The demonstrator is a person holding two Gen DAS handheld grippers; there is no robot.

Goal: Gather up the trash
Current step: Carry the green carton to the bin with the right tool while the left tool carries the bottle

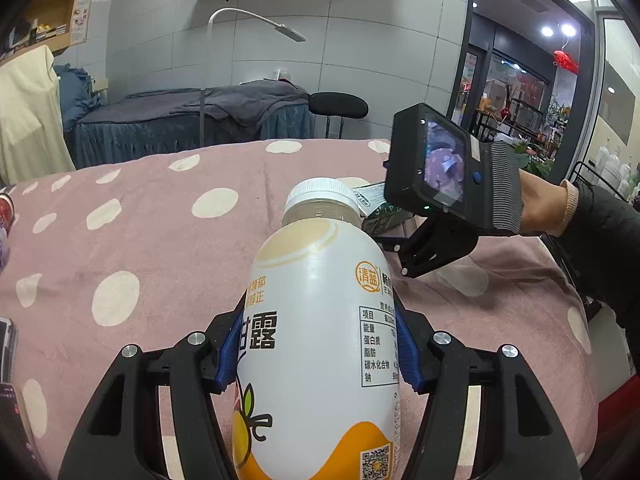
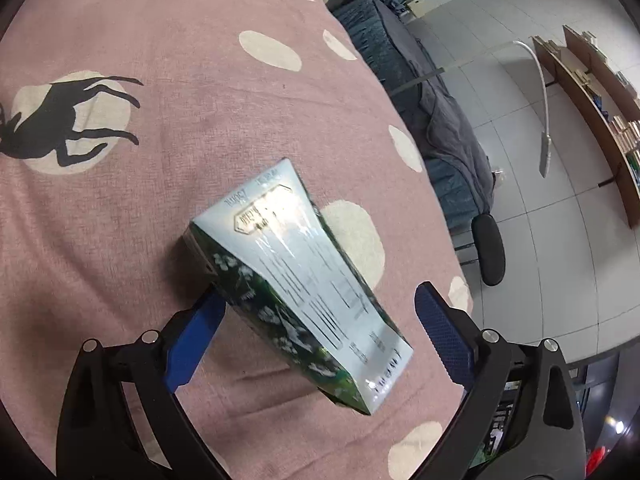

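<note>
- Right wrist view: the carton [image 2: 296,280] lies on its side on the pink spotted cover [image 2: 120,220], right between the two pads of the right tongs [image 2: 316,336]. Its long axis runs nearly along the line the tongs point, slanted a little toward the upper left, its near end closest to the camera.
- The right tongs are spread. The left pad [image 2: 192,340] sits just beside or touching the carton's green side; I cannot tell which. The right pad [image 2: 444,332] stands clear of it, so the carton is not pinched yet.
- By my judgement the coming move turns on that slant: closing would press the carton's long side faces, and the skew may make it twist or slide on the soft cover.
- Left wrist view: the left tongs [image 1: 320,356] pinch the bottle [image 1: 320,320], blue pads pressed on both flanks, cap [image 1: 322,196] pointing away from the camera.
- In that view the carton [image 1: 380,216] lies beyond the bottle to the right, under the right tongs' frame [image 1: 432,248], so the right hand [image 1: 540,204] is clearly the nearer one; the left is occupied.
- Around: a deer print [image 2: 68,120] on the cover well apart from the carton, a dark bed [image 1: 192,120], a stool [image 1: 338,106], a lamp [image 1: 256,24]. Nothing stands between the carton and the pads.
</note>
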